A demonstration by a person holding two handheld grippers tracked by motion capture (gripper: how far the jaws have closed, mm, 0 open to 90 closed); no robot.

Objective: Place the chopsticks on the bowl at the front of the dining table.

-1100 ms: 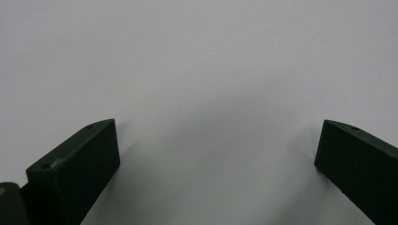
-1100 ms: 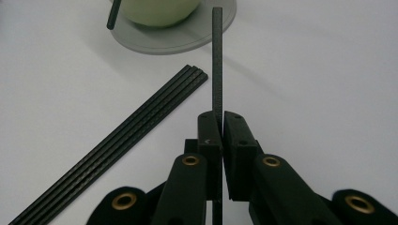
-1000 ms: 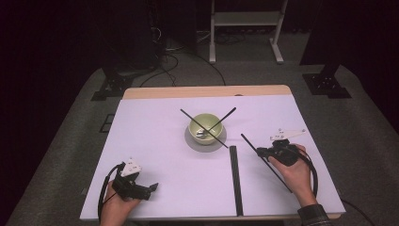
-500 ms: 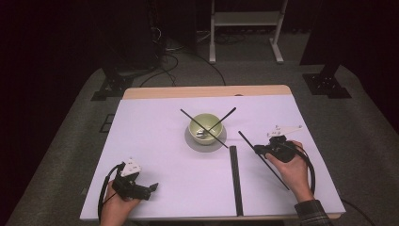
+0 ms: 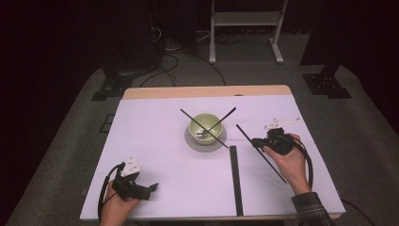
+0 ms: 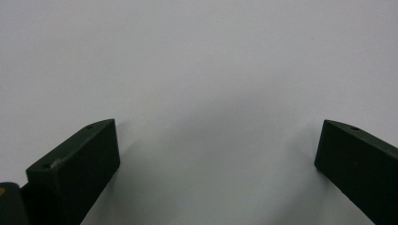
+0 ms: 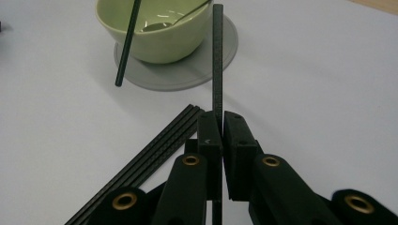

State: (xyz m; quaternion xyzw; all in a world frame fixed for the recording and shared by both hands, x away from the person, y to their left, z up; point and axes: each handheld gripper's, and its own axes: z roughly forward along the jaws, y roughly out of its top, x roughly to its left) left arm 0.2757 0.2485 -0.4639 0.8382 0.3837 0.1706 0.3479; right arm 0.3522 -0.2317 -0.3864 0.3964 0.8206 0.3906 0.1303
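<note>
right tool [image 7: 220, 126] pinches a black rod [image 7: 217, 61]; left tool [image 6: 216, 154] rests agape on the table [image 6: 197, 56].

I'm working in what looks like a lab or recording studio set up for data capture, not a home. The table [image 5: 155, 141] has a plain white top with a wooden strip along its far edge, and it stands on grey carpet [image 5: 75, 122]. Black curtains [image 5: 56, 37] wall in the space all round. Beyond the table's far edge I see loose cables [image 5: 164, 59] on the floor, black stand feet [image 5: 110, 89] and a white metal frame [image 5: 244, 21].
</note>
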